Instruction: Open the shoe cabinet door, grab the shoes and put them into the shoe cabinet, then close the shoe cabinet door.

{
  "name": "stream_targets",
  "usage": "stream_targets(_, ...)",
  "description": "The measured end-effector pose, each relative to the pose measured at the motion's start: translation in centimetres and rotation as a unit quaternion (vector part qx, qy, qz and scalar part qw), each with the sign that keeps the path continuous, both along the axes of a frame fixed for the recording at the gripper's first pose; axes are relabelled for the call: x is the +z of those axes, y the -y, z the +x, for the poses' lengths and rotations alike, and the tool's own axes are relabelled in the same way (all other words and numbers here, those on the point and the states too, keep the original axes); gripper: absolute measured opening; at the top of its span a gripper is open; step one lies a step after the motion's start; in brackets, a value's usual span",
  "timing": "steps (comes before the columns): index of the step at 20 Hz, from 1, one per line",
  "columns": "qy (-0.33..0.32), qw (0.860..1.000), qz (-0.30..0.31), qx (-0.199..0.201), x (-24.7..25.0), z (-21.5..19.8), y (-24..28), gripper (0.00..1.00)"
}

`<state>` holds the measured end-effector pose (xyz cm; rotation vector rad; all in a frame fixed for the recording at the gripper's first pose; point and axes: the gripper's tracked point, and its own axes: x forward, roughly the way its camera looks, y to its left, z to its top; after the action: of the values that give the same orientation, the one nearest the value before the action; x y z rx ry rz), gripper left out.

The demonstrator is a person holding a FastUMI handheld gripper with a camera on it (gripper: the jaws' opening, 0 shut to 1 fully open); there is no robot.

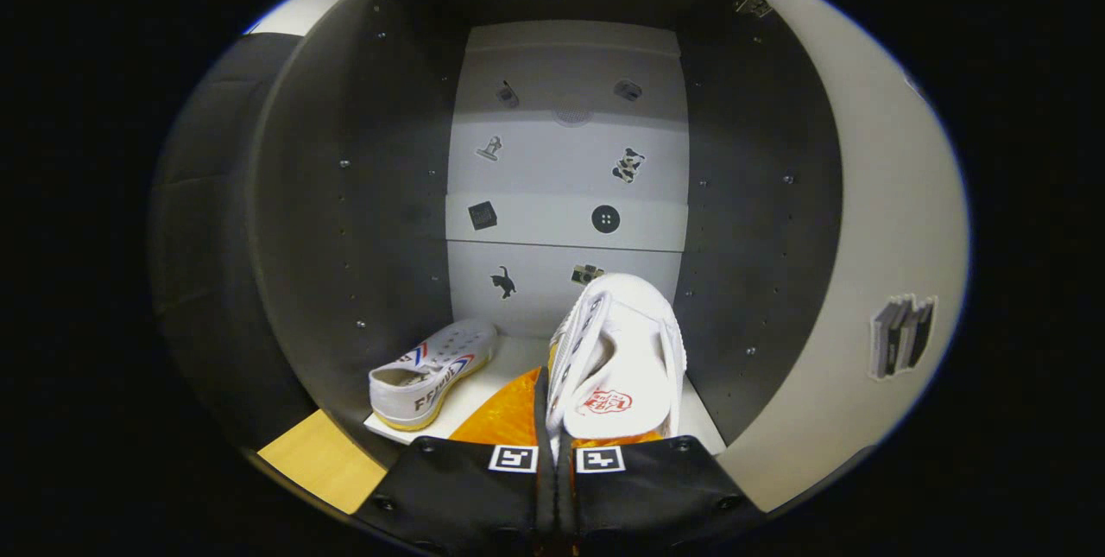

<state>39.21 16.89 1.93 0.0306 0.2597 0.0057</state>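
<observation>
Recording booth, stickered shoe cabinet [565,151], sneakers [432,371]

shelf: cabinet floor [509,367] | resting on it: one sneaker [432,376] (left side, near the front edge)

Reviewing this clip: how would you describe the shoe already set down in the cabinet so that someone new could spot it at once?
Look inside the open shoe cabinet, on its pale bottom shelf. There, left of the gripper, lies the white sneaker, toe pointing inward. Unlike the held shoe, which the fingers grip, it lies free and shows red and blue side stripes.
</observation>
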Motion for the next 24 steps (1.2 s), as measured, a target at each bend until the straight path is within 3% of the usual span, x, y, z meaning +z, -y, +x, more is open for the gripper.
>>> stream_targets(12,-0.074,0.997,-0.002,-0.019,-6.5,8.8,0.5,0.02)
stream_targets(16,-0.086,0.996,-0.013,-0.002,-6.5,10.7,-0.1,0.02)
stream_targets(22,-0.113,0.994,0.000,-0.015,-7.6,12.2,0.1,0.03)
stream_targets(24,-0.120,0.993,-0.001,-0.022,-7.9,11.9,0.6,0.08)
